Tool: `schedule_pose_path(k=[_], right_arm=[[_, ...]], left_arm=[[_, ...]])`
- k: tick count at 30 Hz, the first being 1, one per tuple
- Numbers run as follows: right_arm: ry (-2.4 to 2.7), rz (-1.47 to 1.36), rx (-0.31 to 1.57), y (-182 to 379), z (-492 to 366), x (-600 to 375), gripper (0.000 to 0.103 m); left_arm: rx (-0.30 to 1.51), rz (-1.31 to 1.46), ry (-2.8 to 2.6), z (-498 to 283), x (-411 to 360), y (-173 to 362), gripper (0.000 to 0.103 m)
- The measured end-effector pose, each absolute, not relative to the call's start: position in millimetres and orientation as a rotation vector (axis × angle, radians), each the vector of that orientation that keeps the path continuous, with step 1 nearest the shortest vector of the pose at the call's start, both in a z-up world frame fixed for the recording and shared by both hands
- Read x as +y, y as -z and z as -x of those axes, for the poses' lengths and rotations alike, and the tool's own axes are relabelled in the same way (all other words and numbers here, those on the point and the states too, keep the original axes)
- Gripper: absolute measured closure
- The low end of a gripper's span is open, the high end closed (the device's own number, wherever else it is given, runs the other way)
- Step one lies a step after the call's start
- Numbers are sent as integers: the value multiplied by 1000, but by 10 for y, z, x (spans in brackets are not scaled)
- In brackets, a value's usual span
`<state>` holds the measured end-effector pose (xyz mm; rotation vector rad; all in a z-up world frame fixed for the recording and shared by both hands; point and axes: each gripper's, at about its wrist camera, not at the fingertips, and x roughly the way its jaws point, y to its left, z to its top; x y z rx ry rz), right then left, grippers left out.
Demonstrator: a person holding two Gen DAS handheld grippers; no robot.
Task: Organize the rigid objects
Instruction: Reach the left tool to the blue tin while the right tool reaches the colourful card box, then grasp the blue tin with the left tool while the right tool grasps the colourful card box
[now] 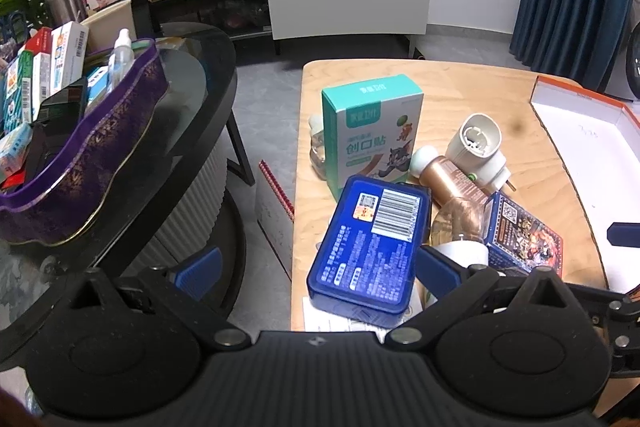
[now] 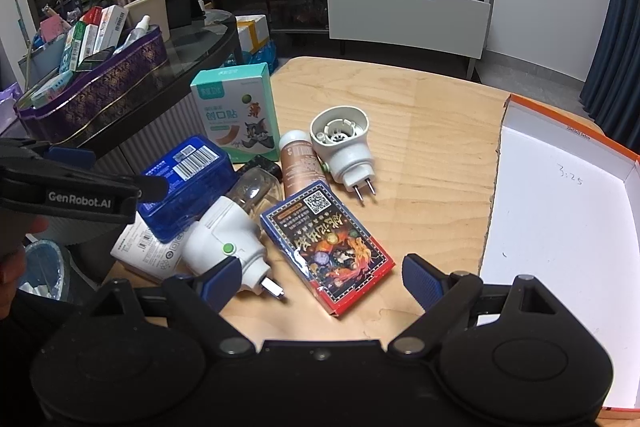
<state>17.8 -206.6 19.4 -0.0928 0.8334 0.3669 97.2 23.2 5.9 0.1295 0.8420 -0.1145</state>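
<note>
- On the wooden desk (image 2: 432,115), a cluster of rigid items lies at about 10 o'clock from the right gripper (image 2: 316,281), with an open orange-rimmed cardboard box (image 2: 560,195) at about 2 o'clock, seemingly the place to sort them into.
- The right gripper's jaws stand wide apart and grasp nothing; they hover just above the near end of a red-and-blue card box (image 2: 326,251).
- That card box lies flat, its long axis running from about 11 o'clock down to 5 o'clock, angled across the gap of the jaws, not square to it.
- Just left of it, at 9 o'clock, a white plug-in device (image 2: 224,243) lies on its side, touching the right gripper's left fingertip (image 2: 220,279) in this view.
- The left gripper (image 1: 320,273) also has its jaws spread and empty; a blue tin (image 1: 370,247) lies right between them, its long axis running away from the camera toward 12 o'clock, tilted slightly to 1 o'clock.
- Farther off at 12 o'clock stand a teal plaster box (image 1: 370,131), upright, a copper-coloured bottle (image 1: 448,183) lying down, and a second white plug-in device (image 1: 478,147).
- Judgement: each hand has its own nearest item, the left the tin, the right the card box; the right wrist probably needs a slight turn to meet the card box's narrow sides.
</note>
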Motion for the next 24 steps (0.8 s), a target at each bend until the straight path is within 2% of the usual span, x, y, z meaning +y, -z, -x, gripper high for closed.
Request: schedule_pose_path(k=[14,16,18,19,20,24], right_arm=[[-436,94,838,-147,-338,-2156,1],[-447,121,838,-147,-389,-2163,1],[-468,156,841,-138,-450,-2166,1],[-477,180,847,-128,-485,-2171,1],[-486,194,852,-112,-522,-2171,1],[-539,214,903,-46,-694,-2200,1]], left_arm=[[868,-180,242,-1145,145,44,0],[882,-183,255,-1170,139,82,8],[899,-178,275,-1206,130,127,22],[910,-169,290,-1222,126,149,26],[914,-157,308,-1226,124,163,38],[892,-138,315,-1181,93,180,40]])
